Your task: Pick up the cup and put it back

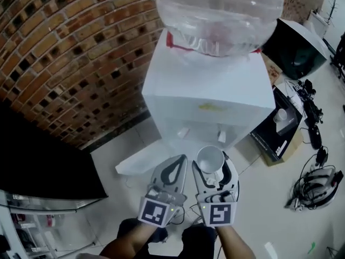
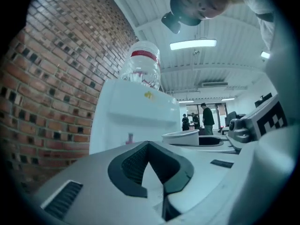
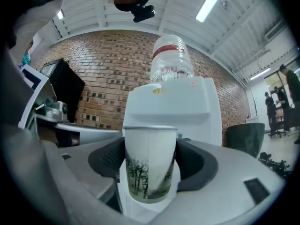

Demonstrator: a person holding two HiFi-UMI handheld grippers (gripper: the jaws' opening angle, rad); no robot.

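Right gripper view shows the right gripper [image 3: 151,170] with its 2 jaws clamped on the paper cup [image 3: 150,149]. The cup is upright, mouth level, before the water dispenser [image 3: 173,107]. The left gripper [image 2: 151,153] is closed on nothing just beside it, probably kept clear as a spare.

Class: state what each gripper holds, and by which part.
Right gripper: the white tree-printed paper cup, clamped across its side wall. Left gripper: nothing, jaws shut.
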